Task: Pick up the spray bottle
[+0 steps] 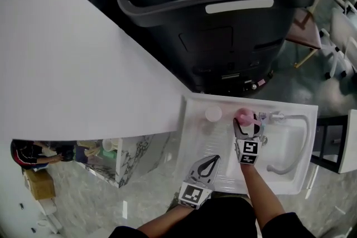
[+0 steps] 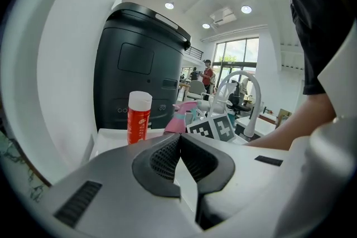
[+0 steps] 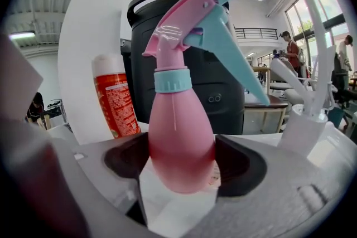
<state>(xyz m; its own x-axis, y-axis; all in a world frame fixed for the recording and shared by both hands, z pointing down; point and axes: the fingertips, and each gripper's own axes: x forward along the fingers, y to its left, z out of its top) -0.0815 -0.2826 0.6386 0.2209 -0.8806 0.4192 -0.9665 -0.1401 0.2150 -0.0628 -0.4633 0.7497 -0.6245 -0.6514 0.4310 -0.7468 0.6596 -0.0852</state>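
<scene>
The spray bottle (image 3: 177, 114) stands between the wide-open jaws of the right gripper (image 3: 183, 167); the left gripper (image 2: 179, 142) is closed and empty.

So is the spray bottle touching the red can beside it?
Apart. The head view shows bare white sink top between the spray bottle and the red can.

can (image 1: 213, 113) left of spray bottle (image 1: 244, 116), faucet (image 1: 294, 116) right, all on sink (image 1: 192, 136).
</scene>
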